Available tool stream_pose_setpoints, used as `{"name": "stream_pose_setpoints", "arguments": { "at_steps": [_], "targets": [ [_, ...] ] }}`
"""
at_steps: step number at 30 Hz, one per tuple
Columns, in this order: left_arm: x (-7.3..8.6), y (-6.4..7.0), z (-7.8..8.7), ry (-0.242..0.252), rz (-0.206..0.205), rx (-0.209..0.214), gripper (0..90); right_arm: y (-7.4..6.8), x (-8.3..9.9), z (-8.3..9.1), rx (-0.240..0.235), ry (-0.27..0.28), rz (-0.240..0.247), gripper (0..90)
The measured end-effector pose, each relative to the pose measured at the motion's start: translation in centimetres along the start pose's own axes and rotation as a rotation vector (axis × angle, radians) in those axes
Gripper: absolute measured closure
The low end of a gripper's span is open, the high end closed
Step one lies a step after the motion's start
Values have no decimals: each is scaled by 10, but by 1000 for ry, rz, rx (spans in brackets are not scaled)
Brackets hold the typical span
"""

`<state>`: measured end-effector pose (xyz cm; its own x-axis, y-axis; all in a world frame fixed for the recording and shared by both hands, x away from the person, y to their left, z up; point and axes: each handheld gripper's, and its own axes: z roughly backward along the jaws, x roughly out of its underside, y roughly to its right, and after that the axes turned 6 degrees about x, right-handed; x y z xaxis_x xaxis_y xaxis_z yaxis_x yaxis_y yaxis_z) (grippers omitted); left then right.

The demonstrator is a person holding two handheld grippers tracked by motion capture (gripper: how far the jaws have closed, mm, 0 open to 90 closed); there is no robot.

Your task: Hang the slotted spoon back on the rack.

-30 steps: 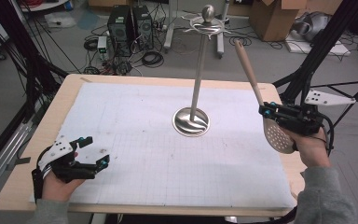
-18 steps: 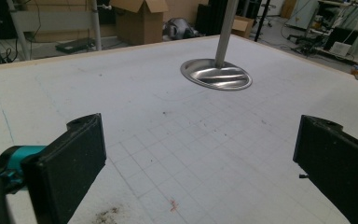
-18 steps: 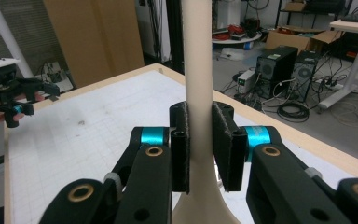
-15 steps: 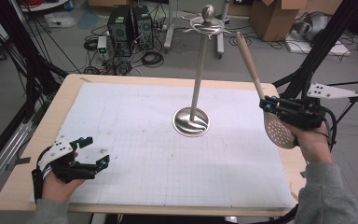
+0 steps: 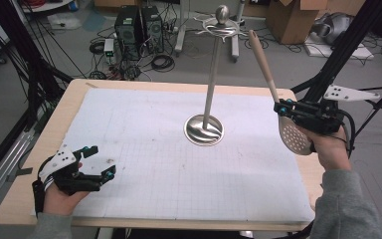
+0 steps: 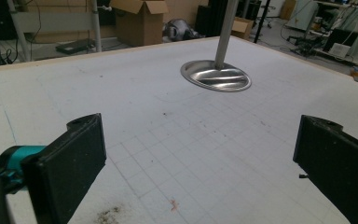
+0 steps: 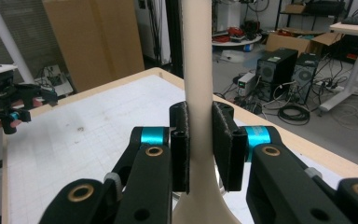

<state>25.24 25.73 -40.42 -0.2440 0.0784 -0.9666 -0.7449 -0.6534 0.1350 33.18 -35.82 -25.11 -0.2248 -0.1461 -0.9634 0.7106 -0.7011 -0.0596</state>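
A beige slotted spoon [image 5: 295, 133] hangs in the air at the table's right edge, handle pointing up and back. My right gripper [image 5: 280, 108] is shut on its neck; in the right gripper view the pale handle [image 7: 196, 70] rises between the two black pads [image 7: 180, 144]. A steel utensil stand [image 5: 205, 130], with a round base, thin pole and hooks at the top, sits mid-table left of the spoon; its base [image 6: 216, 76] lies ahead in the left gripper view. My left gripper [image 5: 101, 161] rests open near the front left corner, its jaws wide apart over the mat.
A white gridded mat [image 5: 154, 149] covers the wooden table [image 5: 79, 92]. Beyond the far edge lie computer towers [image 5: 139, 25], cables and cardboard boxes [image 5: 291, 17] on the floor. A black tripod leg [image 5: 338, 55] stands just right of the table.
My right gripper has carried the spoon slightly up and leftward, and the handle now leans closer to the stand's top. The left gripper has stayed still.
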Motion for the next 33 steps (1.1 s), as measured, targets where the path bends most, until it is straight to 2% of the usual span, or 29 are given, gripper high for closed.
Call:
{"name": "stream_pose_setpoints", "arguments": {
  "at_steps": [7,33],
  "targets": [
    [0,0,1,3,1,-3,28,1,-1,-5,9,-9,-2,781],
    [2,1,6,3,4,-14,28,-2,-1,-22,-5,-43,0,781]
  ]
}}
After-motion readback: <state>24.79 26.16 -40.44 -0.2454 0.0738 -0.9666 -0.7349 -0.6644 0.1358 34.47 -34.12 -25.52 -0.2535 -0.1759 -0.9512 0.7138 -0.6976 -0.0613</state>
